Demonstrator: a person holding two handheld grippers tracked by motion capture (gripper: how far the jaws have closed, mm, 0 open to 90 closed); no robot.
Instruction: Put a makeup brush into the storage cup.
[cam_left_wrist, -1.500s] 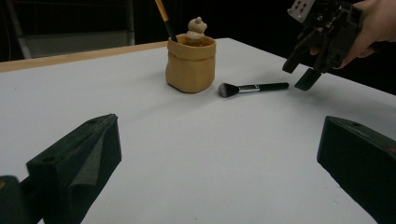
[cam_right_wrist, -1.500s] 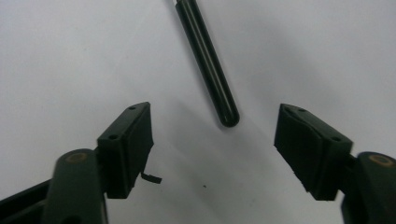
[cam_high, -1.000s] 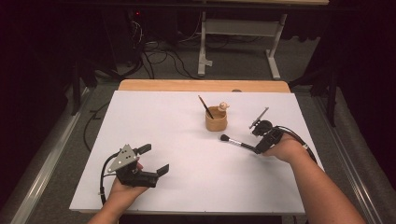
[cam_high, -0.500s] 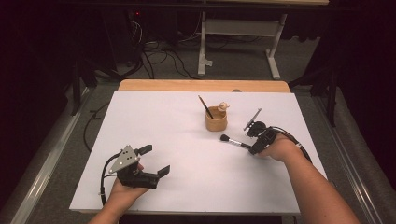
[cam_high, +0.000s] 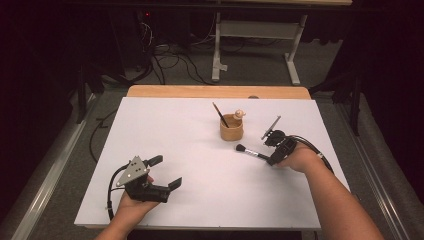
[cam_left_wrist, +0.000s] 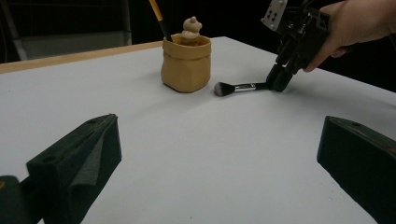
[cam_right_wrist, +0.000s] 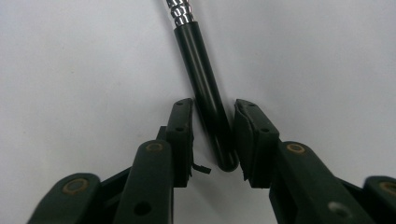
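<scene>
- Right gripper: its jaws stand on both sides of the makeup brush handle, a small gap remains.
- Brush lies on the white table, near the tan pot.
- Left gripper: jaws wide apart, holding nothing.

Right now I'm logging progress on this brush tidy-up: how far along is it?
Done: one brush already stands in the tan cup. In hand: the right gripper straddles the black makeup brush lying on the table, jaws not clearly clamped. Left: lifting it, probably into the cup. The left gripper idles open.
</scene>
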